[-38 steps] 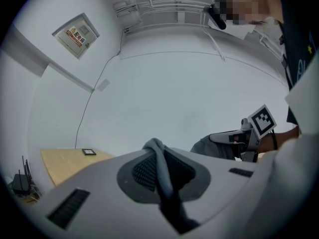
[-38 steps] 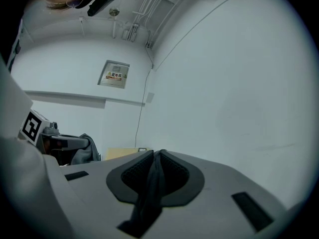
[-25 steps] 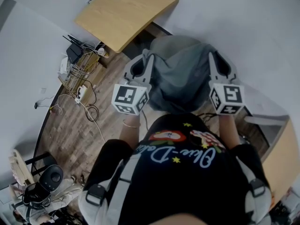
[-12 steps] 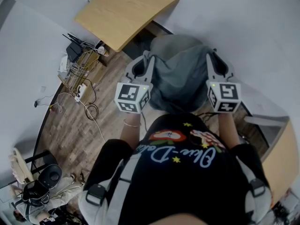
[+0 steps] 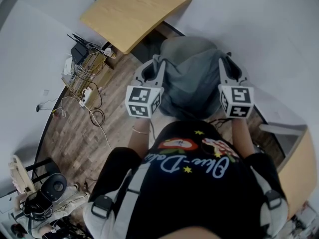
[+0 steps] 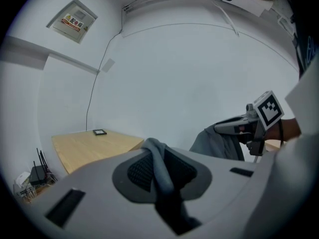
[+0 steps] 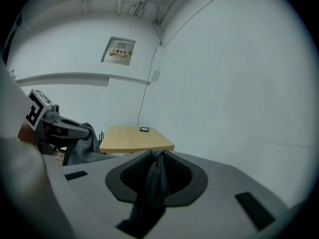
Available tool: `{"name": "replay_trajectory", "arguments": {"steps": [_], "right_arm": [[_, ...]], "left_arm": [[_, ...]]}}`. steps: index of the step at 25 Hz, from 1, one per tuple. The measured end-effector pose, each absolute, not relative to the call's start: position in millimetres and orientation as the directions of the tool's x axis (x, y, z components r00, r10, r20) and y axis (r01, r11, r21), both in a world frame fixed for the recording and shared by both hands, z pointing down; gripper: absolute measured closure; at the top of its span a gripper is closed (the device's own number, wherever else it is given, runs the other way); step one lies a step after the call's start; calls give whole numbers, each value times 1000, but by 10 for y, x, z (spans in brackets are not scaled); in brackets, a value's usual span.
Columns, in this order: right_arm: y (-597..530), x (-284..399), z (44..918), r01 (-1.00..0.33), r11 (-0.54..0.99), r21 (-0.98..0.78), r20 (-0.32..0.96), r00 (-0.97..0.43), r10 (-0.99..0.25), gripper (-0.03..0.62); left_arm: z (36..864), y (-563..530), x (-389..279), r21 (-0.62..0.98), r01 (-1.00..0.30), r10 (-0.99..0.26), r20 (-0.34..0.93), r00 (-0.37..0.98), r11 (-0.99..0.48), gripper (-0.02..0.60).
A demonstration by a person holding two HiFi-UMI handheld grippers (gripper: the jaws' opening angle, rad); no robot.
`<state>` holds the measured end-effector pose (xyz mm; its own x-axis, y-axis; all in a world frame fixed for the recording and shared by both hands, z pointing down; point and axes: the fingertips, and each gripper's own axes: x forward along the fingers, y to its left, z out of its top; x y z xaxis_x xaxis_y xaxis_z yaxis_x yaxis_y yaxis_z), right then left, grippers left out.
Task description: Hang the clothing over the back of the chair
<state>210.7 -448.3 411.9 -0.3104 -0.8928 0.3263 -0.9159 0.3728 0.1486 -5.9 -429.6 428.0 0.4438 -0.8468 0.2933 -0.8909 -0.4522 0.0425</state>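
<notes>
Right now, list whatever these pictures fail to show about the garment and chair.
Chair back: head view, covered by the grey garment; absent from both gripper views.
Garment's lower edge: head view, behind the person's black shirt.
Cloth below the left gripper, jaws opening on a fold: left gripper view, gripper body blocks it.
Wall sign: right gripper view, print too small.

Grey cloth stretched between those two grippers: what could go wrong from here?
The jaws of the left gripper are opening with the grey cloth between them while the right gripper clamps its end; freed on one side, the cloth could sag lopsided and slip. Whether it lies over a chair back cannot be told; if not, it may drop onto the wooden floor near the loose cables.
</notes>
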Motion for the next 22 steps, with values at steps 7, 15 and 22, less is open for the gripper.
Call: {"name": "replay_trajectory", "arguments": {"steps": [7,15,22], "right_arm": [[-4466,2172,4173,-923,349,161,334,-281,-900,518],[-4511,2228,4056,-925,339,169,299,-280,-912,517],[-4398,2219,4027,-922,352,161,293,-297,-909,517]], "left_arm": [[4394,-4252,-30,51,-898,-843,325,430,-438,508],[4473,-4272,-9,39,-911,-850,345,399,-412,465],[4276,-4222,79,13,-904,-862,295,412,-428,465]]}}
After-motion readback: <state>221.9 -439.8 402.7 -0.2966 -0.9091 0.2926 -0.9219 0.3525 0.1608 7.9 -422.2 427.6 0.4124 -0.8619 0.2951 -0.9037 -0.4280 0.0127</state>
